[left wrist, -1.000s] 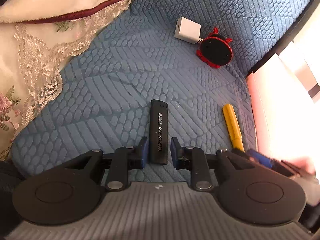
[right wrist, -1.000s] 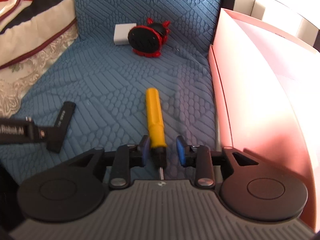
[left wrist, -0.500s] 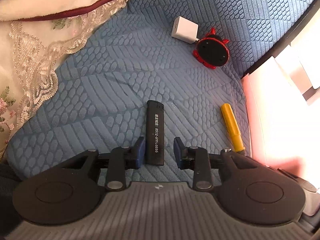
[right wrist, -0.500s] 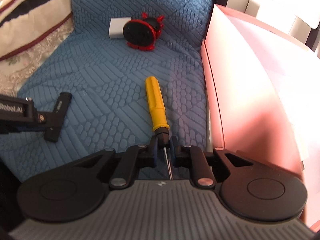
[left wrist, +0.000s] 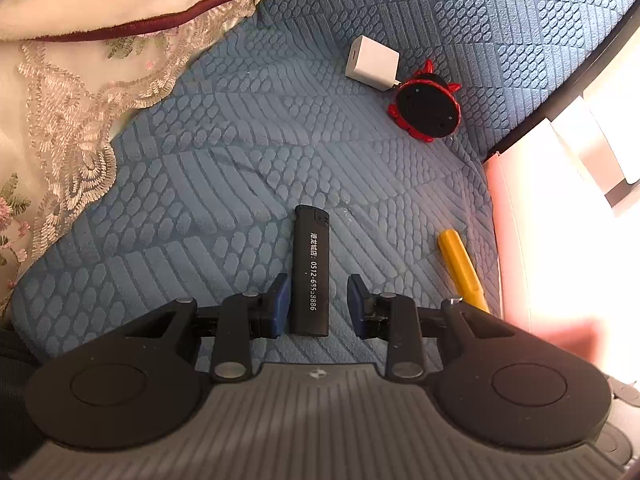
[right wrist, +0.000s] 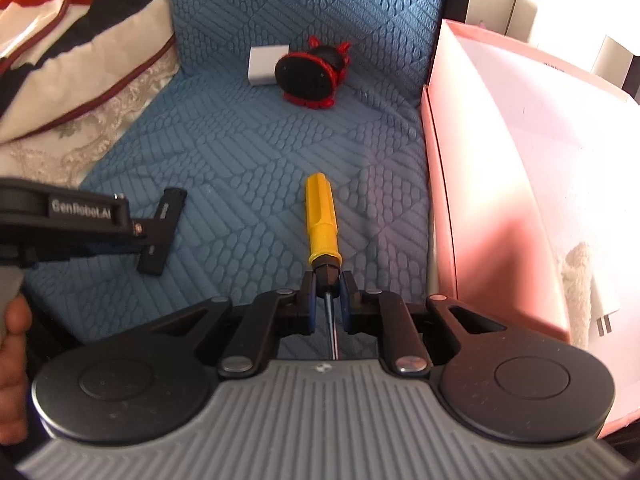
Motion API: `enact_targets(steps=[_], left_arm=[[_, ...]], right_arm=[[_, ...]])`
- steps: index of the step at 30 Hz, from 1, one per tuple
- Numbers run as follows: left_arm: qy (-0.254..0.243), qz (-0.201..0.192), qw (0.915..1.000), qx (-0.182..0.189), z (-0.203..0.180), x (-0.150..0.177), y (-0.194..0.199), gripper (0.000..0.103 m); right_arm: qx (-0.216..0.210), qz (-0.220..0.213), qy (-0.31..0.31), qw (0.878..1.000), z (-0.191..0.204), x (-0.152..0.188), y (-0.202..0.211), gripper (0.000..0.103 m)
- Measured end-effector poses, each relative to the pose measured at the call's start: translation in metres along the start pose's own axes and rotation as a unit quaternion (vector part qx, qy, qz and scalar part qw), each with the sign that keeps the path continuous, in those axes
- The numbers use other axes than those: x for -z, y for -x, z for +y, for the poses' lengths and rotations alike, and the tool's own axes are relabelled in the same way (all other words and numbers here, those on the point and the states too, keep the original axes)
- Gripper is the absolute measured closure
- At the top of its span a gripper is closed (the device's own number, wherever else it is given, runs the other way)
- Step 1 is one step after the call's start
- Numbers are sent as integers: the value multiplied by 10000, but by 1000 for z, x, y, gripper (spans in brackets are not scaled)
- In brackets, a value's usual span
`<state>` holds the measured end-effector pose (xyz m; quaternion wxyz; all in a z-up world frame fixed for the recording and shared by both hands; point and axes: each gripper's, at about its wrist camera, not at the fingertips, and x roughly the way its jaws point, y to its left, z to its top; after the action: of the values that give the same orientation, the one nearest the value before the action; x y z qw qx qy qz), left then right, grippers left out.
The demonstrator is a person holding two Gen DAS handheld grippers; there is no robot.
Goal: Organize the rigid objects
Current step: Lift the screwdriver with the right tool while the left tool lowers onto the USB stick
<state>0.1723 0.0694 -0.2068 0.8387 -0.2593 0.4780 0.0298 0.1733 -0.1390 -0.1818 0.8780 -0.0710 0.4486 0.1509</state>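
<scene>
A black lighter (left wrist: 310, 268) lies on the blue quilted seat (left wrist: 248, 168), lengthwise between the fingers of my left gripper (left wrist: 317, 288). The jaws stand open; the left pad is close against the lighter and a gap shows on the right side. My right gripper (right wrist: 327, 280) is shut on the yellow-handled screwdriver (right wrist: 320, 216), gripping its black collar, with the thin shaft running back toward the camera. The handle points away over the seat. In the left wrist view the screwdriver (left wrist: 460, 268) lies to the right of the lighter.
A white charger block (right wrist: 266, 65) and a round red-and-black object (right wrist: 308, 76) sit together at the back of the seat. An open pink box (right wrist: 500, 200) stands along the right edge. Lace-trimmed cushions (left wrist: 80, 60) fill the left. A hand (right wrist: 12, 340) holds the left gripper.
The right jaws closed from open onto the screwdriver's collar. The left jaws spread slightly wider around the lighter. Both hands stayed nearly in place.
</scene>
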Motion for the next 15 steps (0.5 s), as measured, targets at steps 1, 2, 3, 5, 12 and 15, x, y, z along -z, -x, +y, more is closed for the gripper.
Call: enact_targets(steps=[1,2,3,5,12,15], left_arm=[[-7,3,10000,-6,0,0,0,67],[-16,-7,10000,-12,-1,0,-1,67],[-21,-9,10000,-17,-1,0,-1,67],[-18,-14,10000,-16,-1,0,-1,67],[-40,-16,10000,-29,-1,-2,-2,67],[-53,-22,10000,-24,-1,-3,-3,67]], right_arm=[[-35,54,-28,10000,0,1,-3,88],[-85,107,-62,9999,0,2,-5,88],[-114,160,-89,9998,0,3,-8,88],[-128,258,-118,9995,0,7,-12,87],[15,78,-368,9993,-9,4,-17,72],[-25,-85,-456,9989,-14,1,-18,64]])
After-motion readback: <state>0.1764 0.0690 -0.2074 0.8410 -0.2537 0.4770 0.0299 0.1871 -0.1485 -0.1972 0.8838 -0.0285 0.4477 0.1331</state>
